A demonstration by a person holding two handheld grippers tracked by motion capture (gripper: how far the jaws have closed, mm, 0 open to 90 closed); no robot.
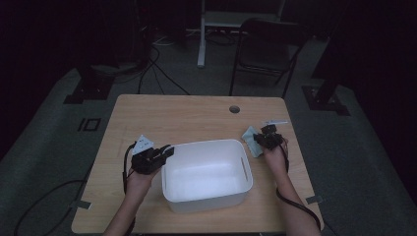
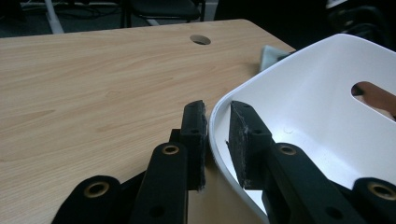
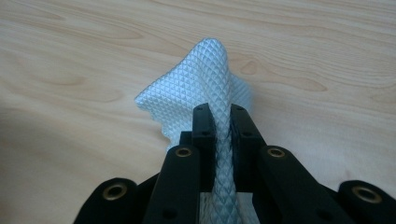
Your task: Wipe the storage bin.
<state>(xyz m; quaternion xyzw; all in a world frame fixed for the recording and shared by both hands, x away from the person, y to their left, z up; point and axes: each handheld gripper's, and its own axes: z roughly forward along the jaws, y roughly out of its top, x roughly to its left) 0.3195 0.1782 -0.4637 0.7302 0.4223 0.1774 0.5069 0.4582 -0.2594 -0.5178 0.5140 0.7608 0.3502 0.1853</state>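
We see a dim lab or office room: grey carpet floor [image 1: 44, 142], loose cables [image 1: 157, 73], folding chair [image 1: 265, 49], stand feet [image 1: 88, 88], wooden desk [image 1: 187, 118] with cable hole [image 1: 234, 109].

Overhead view; two close tong-mounted views

A light wooden table [image 1: 196, 118] with a round cable hole [image 1: 234, 109] lies under the jaws, and beyond them, past its far edge, a dark folding chair [image 1: 265, 49] stands beside a white metal post [image 1: 201, 34] on the grey floor [image 1: 373, 162].
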